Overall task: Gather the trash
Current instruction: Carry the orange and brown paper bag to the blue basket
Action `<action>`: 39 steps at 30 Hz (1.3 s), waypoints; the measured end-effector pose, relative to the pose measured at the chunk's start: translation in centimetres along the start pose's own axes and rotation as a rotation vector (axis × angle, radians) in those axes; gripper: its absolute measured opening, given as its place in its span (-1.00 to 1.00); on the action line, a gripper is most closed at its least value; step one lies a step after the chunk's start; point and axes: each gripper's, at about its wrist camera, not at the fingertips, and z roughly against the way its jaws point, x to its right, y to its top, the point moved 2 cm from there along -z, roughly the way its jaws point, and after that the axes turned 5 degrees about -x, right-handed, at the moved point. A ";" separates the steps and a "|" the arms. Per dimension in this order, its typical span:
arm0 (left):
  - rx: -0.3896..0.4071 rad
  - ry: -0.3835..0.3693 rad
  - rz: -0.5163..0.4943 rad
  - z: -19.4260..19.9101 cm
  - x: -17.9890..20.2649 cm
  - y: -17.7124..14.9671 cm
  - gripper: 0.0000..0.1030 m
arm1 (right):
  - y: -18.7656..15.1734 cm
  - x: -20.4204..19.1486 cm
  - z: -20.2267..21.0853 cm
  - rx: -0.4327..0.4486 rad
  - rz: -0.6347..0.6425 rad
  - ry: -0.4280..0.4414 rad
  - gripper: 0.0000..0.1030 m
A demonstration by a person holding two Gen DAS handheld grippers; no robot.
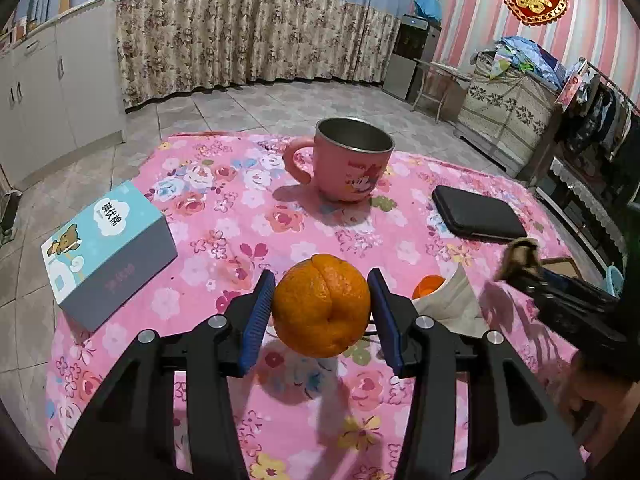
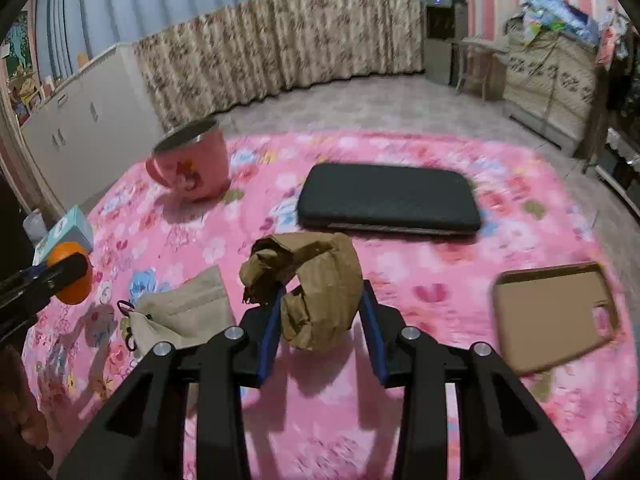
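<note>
A whole orange (image 1: pixel 322 308) hangs a little above the pink floral tablecloth (image 1: pixel 224 216), and my left gripper (image 1: pixel 322 300) is shut on it, blue pads against its sides. The same orange (image 2: pixel 74 272) shows at the left edge of the right wrist view. A crumpled brown paper wad (image 2: pixel 316 284) sits between the pads of my right gripper (image 2: pixel 322 312), which is shut on it. In the left wrist view that gripper (image 1: pixel 520 258) enters from the right, blurred, with the paper at its tip.
A beige pouch (image 2: pixel 184 312) lies between the two grippers, with an orange piece (image 1: pixel 430 284) beside it. A pink mug (image 1: pixel 352 164), a black case (image 2: pixel 388 200), a blue box (image 1: pixel 108 248) and a brown phone case (image 2: pixel 556 316) also lie on the cloth.
</note>
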 end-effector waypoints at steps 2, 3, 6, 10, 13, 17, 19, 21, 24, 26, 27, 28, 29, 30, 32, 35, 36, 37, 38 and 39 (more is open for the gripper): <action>0.018 -0.005 -0.051 0.8 1.5 0.4 -0.10 | 0.2 1.1 2.1 0.035 -0.014 -0.001 -0.28; 0.039 -0.002 -0.085 1.4 2.7 0.6 -0.10 | 0.3 2.0 3.7 0.065 -0.023 -0.007 -0.28; 0.077 -0.031 -0.127 2.9 5.9 1.1 -0.09 | 0.6 4.5 7.1 0.117 -0.046 -0.025 -0.28; 0.118 -0.081 -0.121 4.6 10.9 1.7 -0.09 | 0.2 8.5 12.2 0.171 -0.074 -0.077 -0.28; 0.130 -0.132 -0.105 5.3 13.7 1.9 -0.09 | -0.1 11.5 15.4 0.201 -0.077 -0.108 -0.27; 0.154 -0.170 -0.120 6.5 17.9 1.8 -0.09 | -0.9 15.8 18.0 0.243 -0.150 -0.065 -0.27; 0.152 -0.160 -0.155 6.9 19.8 1.8 -0.09 | -1.5 17.4 19.2 0.274 -0.173 -0.070 -0.27; 0.156 -0.132 -0.204 7.2 21.8 2.0 -0.09 | -1.7 18.3 20.2 0.298 -0.176 -0.089 -0.27; 0.174 -0.121 -0.234 7.6 23.7 2.2 -0.09 | -1.9 19.3 21.6 0.325 -0.192 -0.078 -0.27; 0.187 -0.119 -0.242 7.7 25.6 2.2 -0.09 | -2.0 20.4 22.2 0.341 -0.195 -0.088 -0.27; 0.188 -0.125 -0.246 7.7 26.3 2.2 -0.09 | -2.1 20.9 22.3 0.340 -0.194 -0.102 -0.27; 0.187 -0.133 -0.256 7.7 27.5 2.2 -0.09 | -2.3 21.7 22.4 0.339 -0.200 -0.121 -0.27; 0.188 -0.137 -0.267 7.6 28.4 2.2 -0.09 | -2.4 22.3 22.4 0.338 -0.209 -0.131 -0.27; 0.188 -0.144 -0.285 7.6 29.7 2.1 -0.09 | -2.7 23.0 22.5 0.336 -0.216 -0.140 -0.27; 0.186 -0.165 -0.305 7.5 31.9 1.9 -0.09 | -3.9 25.3 23.6 0.340 -0.240 -0.197 -0.27; 0.181 -0.197 -0.342 7.0 35.2 1.5 -0.09 | -5.5 29.5 25.3 0.342 -0.290 -0.287 -0.27; 0.177 -0.214 -0.360 6.6 36.8 1.3 -0.09 | -6.0 30.7 25.8 0.341 -0.301 -0.321 -0.27; 0.176 -0.225 -0.371 6.5 37.8 1.0 -0.09 | -6.6 32.2 26.2 0.337 -0.322 -0.356 -0.26; 0.174 -0.240 -0.387 6.2 39.2 0.8 -0.09 | -7.1 33.4 26.6 0.335 -0.344 -0.377 -0.26; 0.172 -0.251 -0.397 6.0 40.3 0.6 -0.09 | -7.8 34.8 27.0 0.333 -0.372 -0.403 -0.26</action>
